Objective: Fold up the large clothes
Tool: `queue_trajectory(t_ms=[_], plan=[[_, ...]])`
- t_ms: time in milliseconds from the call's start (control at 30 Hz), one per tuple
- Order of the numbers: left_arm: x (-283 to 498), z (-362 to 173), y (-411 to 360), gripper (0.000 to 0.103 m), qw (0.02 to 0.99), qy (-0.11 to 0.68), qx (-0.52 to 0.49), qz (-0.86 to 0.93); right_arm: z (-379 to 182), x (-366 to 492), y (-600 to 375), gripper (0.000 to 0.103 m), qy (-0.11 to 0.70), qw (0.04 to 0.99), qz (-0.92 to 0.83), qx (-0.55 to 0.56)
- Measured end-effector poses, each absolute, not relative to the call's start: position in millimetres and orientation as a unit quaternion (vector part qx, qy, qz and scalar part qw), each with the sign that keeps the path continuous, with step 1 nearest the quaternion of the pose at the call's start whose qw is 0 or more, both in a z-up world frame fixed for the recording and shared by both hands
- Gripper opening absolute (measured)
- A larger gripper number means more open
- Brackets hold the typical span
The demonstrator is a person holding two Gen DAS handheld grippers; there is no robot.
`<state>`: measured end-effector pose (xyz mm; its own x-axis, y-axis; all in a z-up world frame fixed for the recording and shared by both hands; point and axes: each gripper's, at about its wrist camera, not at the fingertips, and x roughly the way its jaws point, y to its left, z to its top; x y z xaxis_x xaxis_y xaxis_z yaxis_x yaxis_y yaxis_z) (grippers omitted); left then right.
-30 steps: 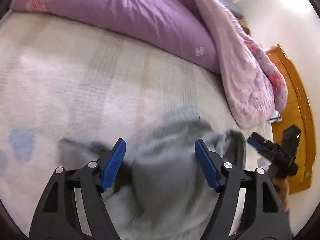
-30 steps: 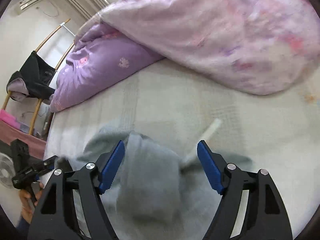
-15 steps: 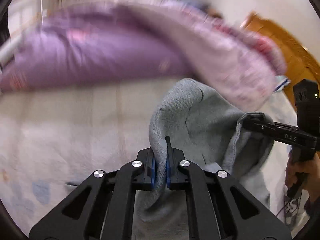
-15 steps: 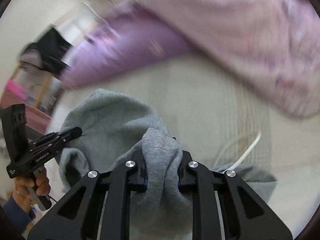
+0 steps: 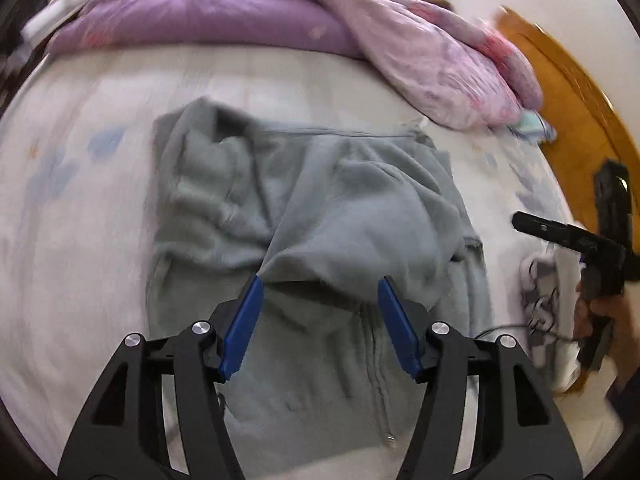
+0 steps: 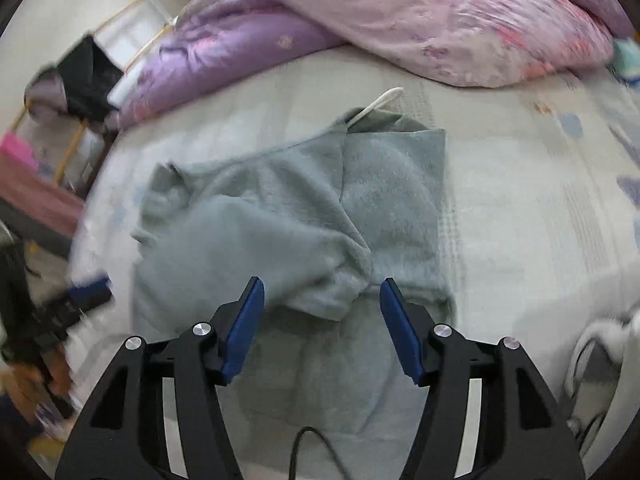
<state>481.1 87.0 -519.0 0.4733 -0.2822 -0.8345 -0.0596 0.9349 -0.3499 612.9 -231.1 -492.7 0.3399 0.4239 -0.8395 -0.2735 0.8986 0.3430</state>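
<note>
A grey sweatshirt (image 5: 320,216) lies rumpled and partly folded on the pale bed sheet (image 5: 80,200); it also shows in the right wrist view (image 6: 288,224), with a white drawstring (image 6: 380,102) at its far edge. My left gripper (image 5: 320,300) is open and empty just above the garment's near part. My right gripper (image 6: 322,304) is open and empty over the near fold. The right gripper also shows at the right edge of the left wrist view (image 5: 520,222), held in a hand.
A purple and pink duvet (image 5: 280,20) is heaped along the far side of the bed. A wooden headboard (image 5: 568,92) stands at the right. A rack with dark clothes (image 6: 84,76) stands beside the bed. A patterned item with a cable (image 5: 540,292) lies at the bed's right edge.
Both grippers were shut on the sweatshirt and held it lifted half a second ago. Now both are open and the garment lies flat on the bed.
</note>
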Motion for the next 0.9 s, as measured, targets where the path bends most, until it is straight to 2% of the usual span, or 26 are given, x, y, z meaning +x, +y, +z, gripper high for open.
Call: queue_trajectory(t_ms=[133,233,300,367,400,467,633,700,733,900], plan=[[488,-510,95,0.069,0.847,0.477,-0.232,-0.039,-473,616,-200,0.057,0.493,0.834,0.242,0.057],[511,-529,88,0.07,0.833,0.512,-0.21,0.003,-509,633,-168,0.054,0.541,0.793,0.269,0.083],[528,-548,89,0.07,0.817,0.538,-0.208,0.011,-564,641,-152,0.036,0.607,0.746,0.26,0.09],[539,-560,93,0.07,0.802,0.56,-0.202,0.039,-607,634,-150,0.024,0.658,0.706,0.243,0.097],[544,-559,98,0.07,0.803,0.557,-0.211,0.032,-627,631,-153,0.022,0.684,0.683,0.233,0.105],[552,-552,111,0.07,0.812,0.545,-0.203,0.039,-632,627,-167,0.021,0.681,0.679,0.224,0.157],[577,-548,154,0.072,0.82,0.531,-0.202,0.07,-570,643,-187,0.03,0.625,0.722,0.248,0.163],[594,-550,172,0.072,0.816,0.535,-0.203,0.084,-537,662,-202,0.054,0.594,0.755,0.238,0.143],[604,-551,180,0.073,0.814,0.537,-0.203,0.087,-525,674,-208,0.06,0.583,0.77,0.226,0.132],[653,-570,210,0.075,0.795,0.553,-0.224,0.114,-519,742,-232,0.067,0.584,0.786,0.168,0.111]])
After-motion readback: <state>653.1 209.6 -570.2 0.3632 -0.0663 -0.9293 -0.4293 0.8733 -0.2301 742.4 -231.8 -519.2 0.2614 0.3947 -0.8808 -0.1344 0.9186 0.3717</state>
